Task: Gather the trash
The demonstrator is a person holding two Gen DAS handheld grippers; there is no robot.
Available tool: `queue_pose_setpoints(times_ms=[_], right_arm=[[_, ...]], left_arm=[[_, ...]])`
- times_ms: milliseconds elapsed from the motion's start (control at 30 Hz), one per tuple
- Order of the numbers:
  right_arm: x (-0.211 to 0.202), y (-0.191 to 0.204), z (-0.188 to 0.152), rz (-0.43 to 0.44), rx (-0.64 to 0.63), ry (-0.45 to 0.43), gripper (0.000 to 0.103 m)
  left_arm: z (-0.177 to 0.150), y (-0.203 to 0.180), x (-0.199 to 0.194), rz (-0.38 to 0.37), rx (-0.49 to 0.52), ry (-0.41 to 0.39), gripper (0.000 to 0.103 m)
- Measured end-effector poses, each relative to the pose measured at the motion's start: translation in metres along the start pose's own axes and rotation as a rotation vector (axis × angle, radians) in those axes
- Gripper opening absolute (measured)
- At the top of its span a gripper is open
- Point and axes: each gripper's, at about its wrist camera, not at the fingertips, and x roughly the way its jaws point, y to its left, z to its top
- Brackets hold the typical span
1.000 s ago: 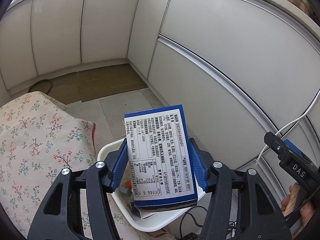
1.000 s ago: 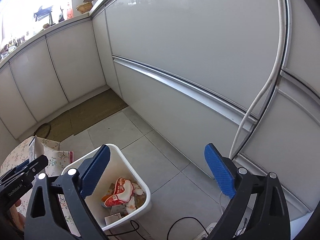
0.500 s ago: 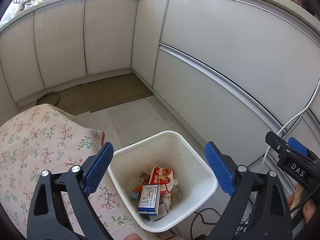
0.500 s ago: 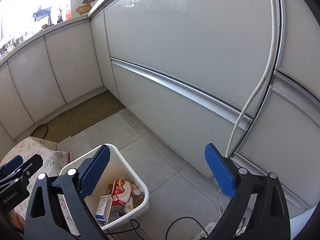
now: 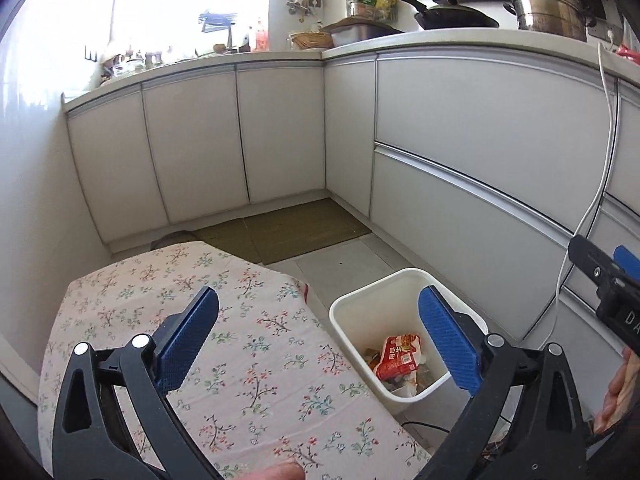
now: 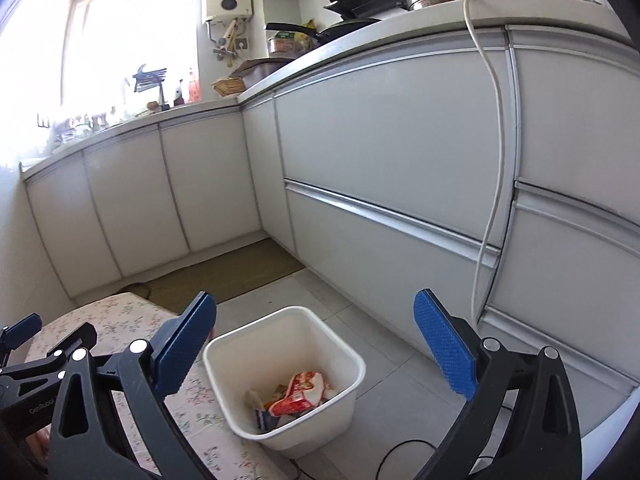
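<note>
Left gripper (image 5: 318,338), black-framed with blue pads: jaws opening, spread wide, nothing between them, above the floral-print tablecloth (image 5: 240,360) in the lower half of the frame. Right gripper (image 6: 314,344): jaws likewise opening, wide apart and empty. White square plastic waste bin (image 6: 344,352), lower centre, stands on the grey tiled floor beside the cloth; inside lie a red-and-white crumpled wrapper (image 6: 300,394) and other scraps.

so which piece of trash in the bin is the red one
The crumpled red and white snack wrapper lying on top of the pile in the white bin. The blue and white carton beside it sits lower, toward the table.
</note>
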Motion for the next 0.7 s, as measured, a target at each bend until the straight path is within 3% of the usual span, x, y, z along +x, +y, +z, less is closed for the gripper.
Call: queue_pose_setpoints(times_ms=[267, 433, 700], right_arm=[[-0.025, 0.051, -0.024, 0.119, -0.098, -0.018, 0.096], [-0.029, 0.079, -0.037, 0.126, -0.159, -0.003, 0.096], [-0.034, 0.106, -0.046, 0.116, -0.221, -0.015, 0.096]], left_arm=[[-0.022, 0.048, -0.040, 0.038, -0.072, 0.002, 0.096], [-0.024, 0.075, -0.046, 0.022, -0.151, 0.002, 0.096], [-0.028, 0.088, -0.051, 0.017, -0.170, -0.019, 0.096]])
